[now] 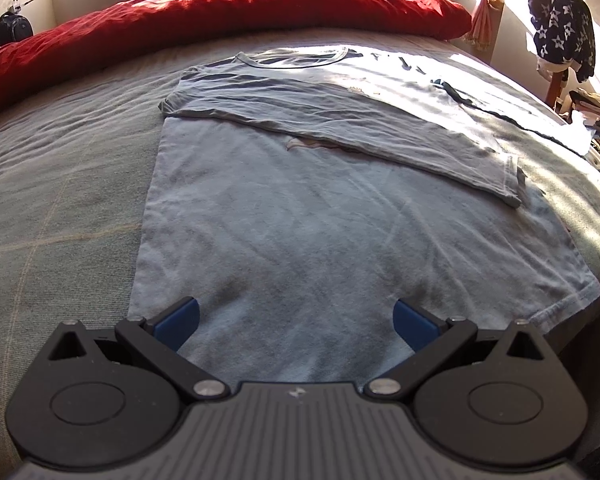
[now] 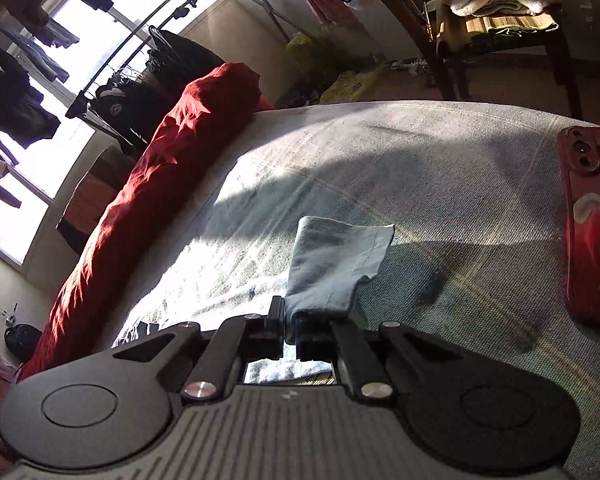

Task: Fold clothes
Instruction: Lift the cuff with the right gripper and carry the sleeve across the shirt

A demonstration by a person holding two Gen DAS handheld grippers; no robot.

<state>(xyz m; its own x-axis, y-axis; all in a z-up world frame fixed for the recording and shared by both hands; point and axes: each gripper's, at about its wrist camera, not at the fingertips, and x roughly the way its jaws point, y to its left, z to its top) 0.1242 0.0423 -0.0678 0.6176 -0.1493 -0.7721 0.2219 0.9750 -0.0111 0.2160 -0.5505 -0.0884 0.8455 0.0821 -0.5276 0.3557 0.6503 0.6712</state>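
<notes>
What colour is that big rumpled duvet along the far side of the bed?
The duvet is deep red, plain; the left wrist view shows it best.

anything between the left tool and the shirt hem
Nothing visible. The left tool hangs open right over the shirt near its hem, with only bare fabric between its fingers and no other object on that part of the bed.

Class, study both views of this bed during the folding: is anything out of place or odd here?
One thing: a red phone lies on the grey bedspread, in the folding area. Also, the light blue T-shirt has its sleeve folded across slanting, not square.
</notes>
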